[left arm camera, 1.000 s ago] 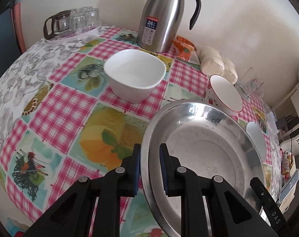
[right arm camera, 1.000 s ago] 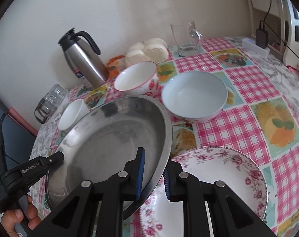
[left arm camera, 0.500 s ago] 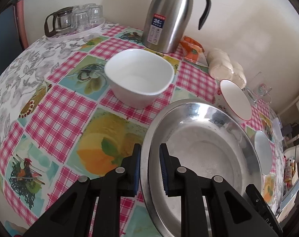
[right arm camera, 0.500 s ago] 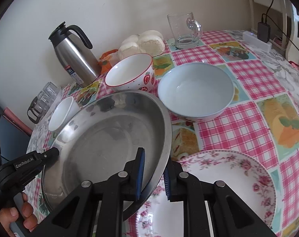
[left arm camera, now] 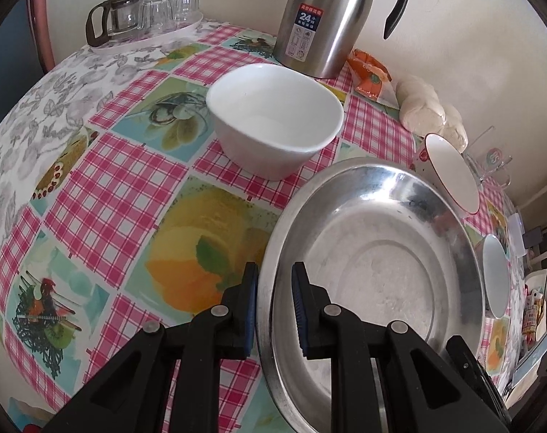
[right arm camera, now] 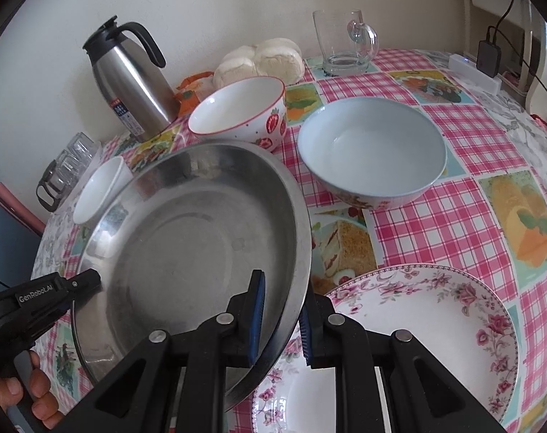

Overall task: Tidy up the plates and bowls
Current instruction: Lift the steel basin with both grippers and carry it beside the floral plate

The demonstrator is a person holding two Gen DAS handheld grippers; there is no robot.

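Left gripper [left arm camera: 273, 303] clamped on near rim of steel plate [left arm camera: 374, 252], w/ white bowl [left arm camera: 273, 122] just beyond it on checked tablecloth [left arm camera: 103, 195], steel flask [left arm camera: 320, 18] behind bowl, red-rimmed bowl [left arm camera: 450, 176] at plate's far right.

The steel thermos jug [left arm camera: 320, 25] carries a label [left arm camera: 307, 34] with a red band of small characters too fine to read at the top, a blue field below it with a large white "24" beside further small characters, and a pale lower part with tiny drawings; in the right wrist view the same label [right arm camera: 123, 113] is too small to read. The black body of the left gripper [right arm camera: 38, 297], seen from the right wrist camera, bears white lettering that reads "GenRobot.AI". A glass mug [left arm camera: 493, 160] shows a round printed mark that stays illegible.
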